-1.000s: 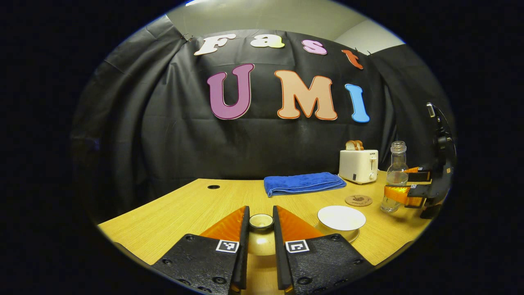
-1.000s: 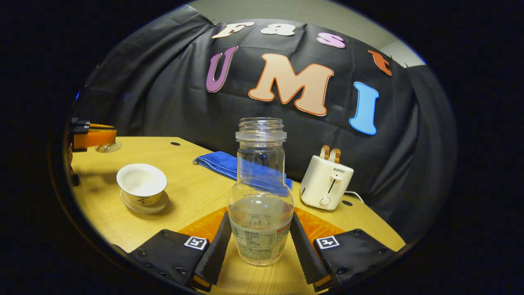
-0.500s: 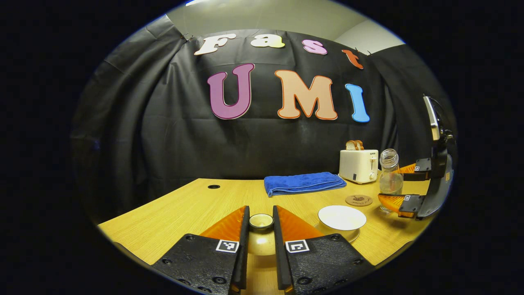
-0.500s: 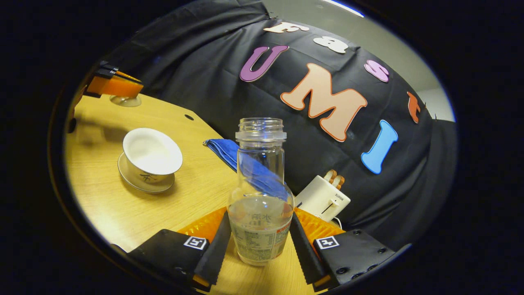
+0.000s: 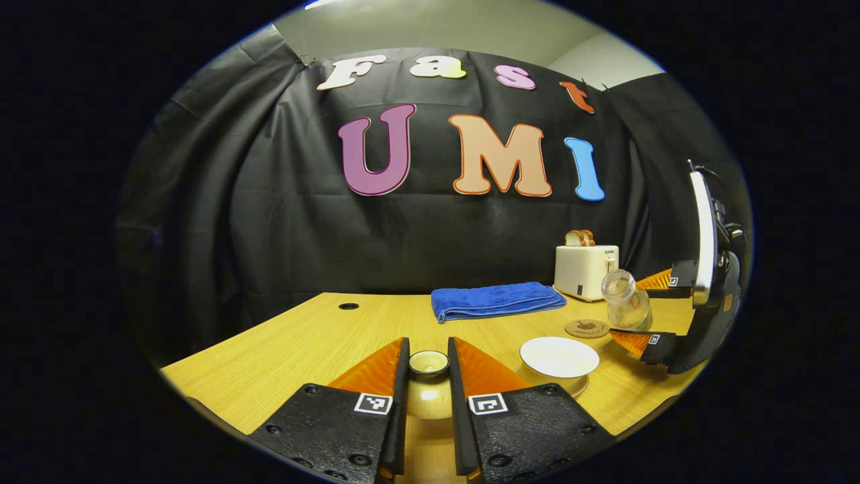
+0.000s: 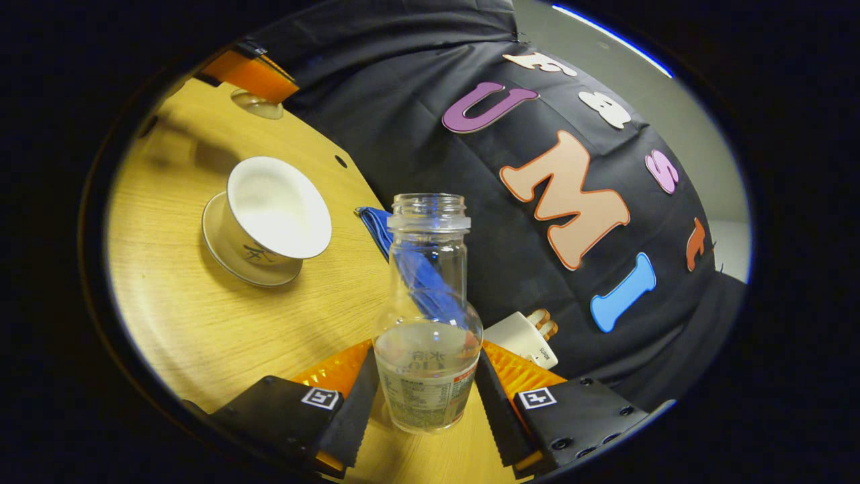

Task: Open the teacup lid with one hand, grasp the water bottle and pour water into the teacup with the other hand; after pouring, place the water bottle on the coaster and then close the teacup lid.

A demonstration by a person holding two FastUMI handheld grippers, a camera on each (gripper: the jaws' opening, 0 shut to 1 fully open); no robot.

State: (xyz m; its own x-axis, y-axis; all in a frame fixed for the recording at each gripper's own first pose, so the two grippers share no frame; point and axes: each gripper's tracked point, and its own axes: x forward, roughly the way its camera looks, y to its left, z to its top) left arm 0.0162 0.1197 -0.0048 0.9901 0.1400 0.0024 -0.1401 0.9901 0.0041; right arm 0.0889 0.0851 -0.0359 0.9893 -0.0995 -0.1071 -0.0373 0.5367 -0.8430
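Wooden table: left gripper clamped on lid, held beside open teacup. Right gripper pinches water bottle, tilted toward teacup; coaster, towel, toaster beyond.

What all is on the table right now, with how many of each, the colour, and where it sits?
teacup: one, white, lid off, on its saucer near the front of the table
saucer: one, white, under the teacup
teacup lid: one, cream, between the left tongs
water bottle: one, clear, uncapped, partly filled, tilted toward the teacup
coaster: one, brown, round, bare, behind the teacup
towel: one, blue, folded, at the back
toaster: one, white, bread in its slots, back right
table: one, light wood
left tongs: shut on the lid
right tongs: shut on the bottle
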